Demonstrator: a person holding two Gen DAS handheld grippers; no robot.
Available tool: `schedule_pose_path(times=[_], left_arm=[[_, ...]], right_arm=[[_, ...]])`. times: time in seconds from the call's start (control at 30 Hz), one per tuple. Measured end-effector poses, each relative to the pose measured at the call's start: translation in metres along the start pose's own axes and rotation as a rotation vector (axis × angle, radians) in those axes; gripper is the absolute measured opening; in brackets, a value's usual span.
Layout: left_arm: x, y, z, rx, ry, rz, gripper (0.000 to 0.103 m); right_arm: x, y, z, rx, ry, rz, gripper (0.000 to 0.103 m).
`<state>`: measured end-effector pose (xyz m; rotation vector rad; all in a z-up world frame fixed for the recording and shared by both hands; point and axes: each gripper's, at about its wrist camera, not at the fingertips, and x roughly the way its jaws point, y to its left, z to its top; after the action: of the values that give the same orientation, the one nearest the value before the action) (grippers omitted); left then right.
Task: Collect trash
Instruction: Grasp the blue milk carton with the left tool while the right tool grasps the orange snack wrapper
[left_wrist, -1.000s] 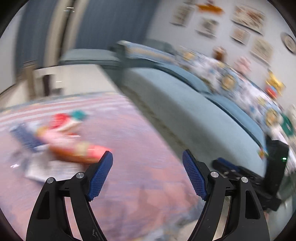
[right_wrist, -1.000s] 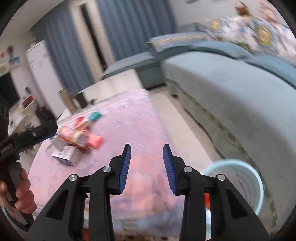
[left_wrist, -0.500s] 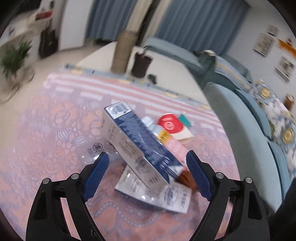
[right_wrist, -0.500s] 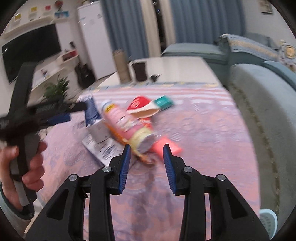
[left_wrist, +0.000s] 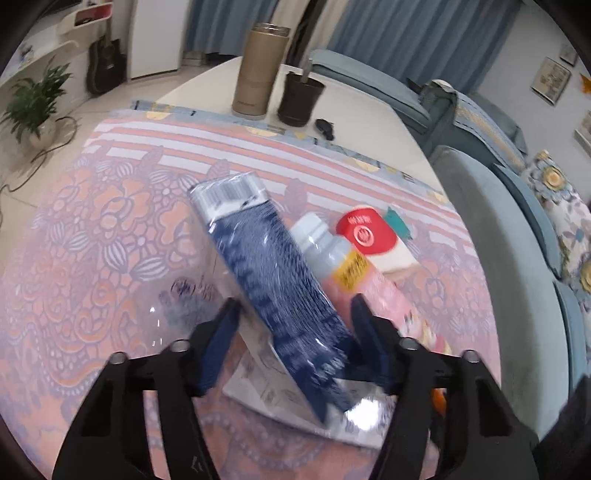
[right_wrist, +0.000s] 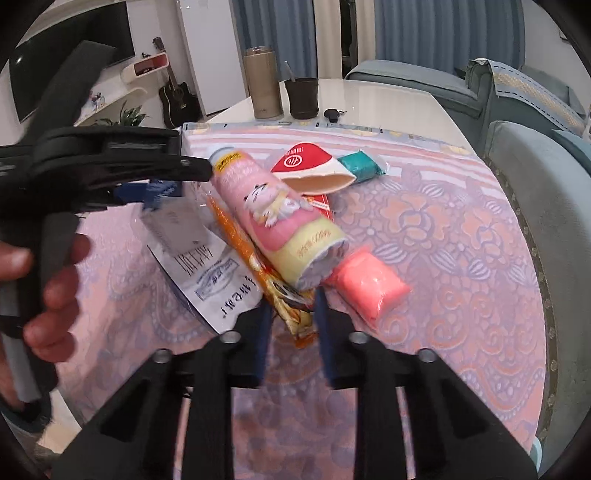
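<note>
**Both grippers closing on the trash pile**

Trash sits in a heap on the patterned tablecloth, mid-table, nearer the person than the tan flask and dark cup at the far end.

L gripper: jaws closing around the blue carton, one pad each side of its near end. Blurred, so can't tell if the pads are pressing yet. Carton's long axis runs from near-right to far-left in the left wrist view, barcode end pointing away and propped up, near end resting on a flat white plastic bag.

R gripper: jaws closing, narrow gap, w/ the bottom end of the orange snack wrapper between the fingers; contact can't be confirmed. Wrapper lies lengthwise from the gripper up-left, under the pink bottle.

Pink bottle: on its side, cap end pointing far-left, base pointing at the R gripper. A red paper cup lies just beyond it, mouth facing the camera. Teal packet is beside the cup, pink packet touching the bottle's base, right side.

A hand holds the L gripper's handle at left in the right wrist view.
</note>
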<state>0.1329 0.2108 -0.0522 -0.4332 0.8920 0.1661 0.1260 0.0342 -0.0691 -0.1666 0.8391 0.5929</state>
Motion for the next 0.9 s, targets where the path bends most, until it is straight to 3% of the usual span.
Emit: schedule_pose_path(times=[0.13, 0.27, 0.4, 0.47, 0.63, 0.8, 0.9], left_arm=[[-0.016, 0.004, -0.013, 0.065, 0.001, -0.023, 0.035], [-0.029, 0.013, -0.029, 0.128, 0.014, -0.065, 0.034], [-0.055, 0.022, -0.047, 0.160, 0.014, -0.169, 0.033], [-0.074, 0.026, -0.060, 0.163, 0.028, -0.279, 0.033], [-0.079, 0.033, -0.090, 0.156, 0.157, -0.410, 0.034], [-0.052, 0.046, -0.110, 0.138, 0.262, -0.407, 0.033], [-0.045, 0.053, -0.107, 0.143, 0.246, -0.330, 0.036]], right_arm=[[-0.022, -0.002, -0.005, 0.028, -0.036, 0.012, 0.003], [-0.053, -0.013, -0.012, 0.083, -0.072, 0.002, 0.001], [-0.087, -0.031, -0.028, 0.157, -0.088, -0.008, 0.001], [-0.100, -0.046, -0.040, 0.215, -0.069, -0.002, 0.001], [-0.107, -0.078, -0.077, 0.343, 0.016, 0.021, 0.001], [-0.103, -0.105, -0.112, 0.493, 0.049, 0.051, 0.001], [-0.103, -0.121, -0.124, 0.554, 0.057, 0.022, 0.003]])
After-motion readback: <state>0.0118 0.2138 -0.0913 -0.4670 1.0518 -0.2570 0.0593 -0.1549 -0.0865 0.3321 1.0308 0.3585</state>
